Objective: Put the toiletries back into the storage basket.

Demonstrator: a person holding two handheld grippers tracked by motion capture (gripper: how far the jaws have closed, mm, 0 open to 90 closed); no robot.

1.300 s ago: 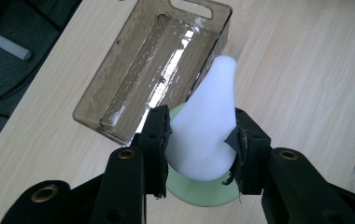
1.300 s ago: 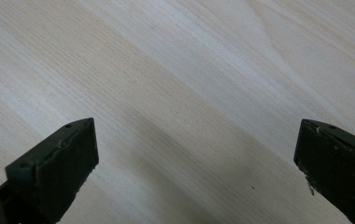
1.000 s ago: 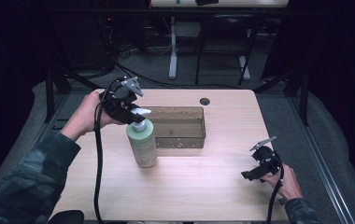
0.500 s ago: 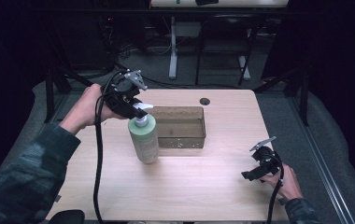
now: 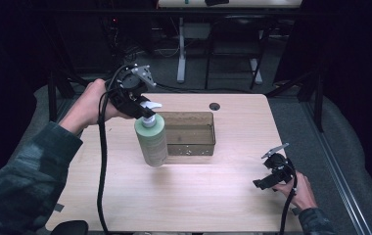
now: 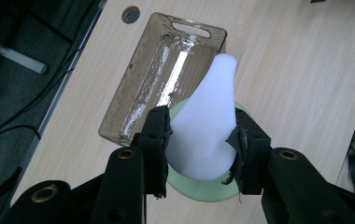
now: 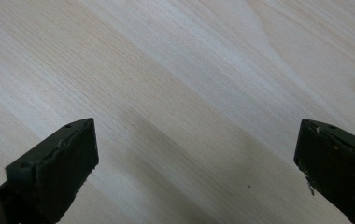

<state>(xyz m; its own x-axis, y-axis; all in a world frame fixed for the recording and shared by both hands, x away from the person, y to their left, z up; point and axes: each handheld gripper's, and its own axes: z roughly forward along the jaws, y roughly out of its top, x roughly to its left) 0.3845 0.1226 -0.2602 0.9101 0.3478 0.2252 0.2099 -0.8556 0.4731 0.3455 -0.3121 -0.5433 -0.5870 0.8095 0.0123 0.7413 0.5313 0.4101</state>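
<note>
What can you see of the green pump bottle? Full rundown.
The pump bottle is a pale green, opaque, plastic-looking cylinder with rounded shoulders and a white pump head whose spout points away from the left gripper. That gripper's pads clamp the pump head from both sides. The bottle stays roughly upright, leaning slightly, in front of the near left corner of the clear bin. From the high view I cannot tell whether its base touches the table. No label visible.
</note>
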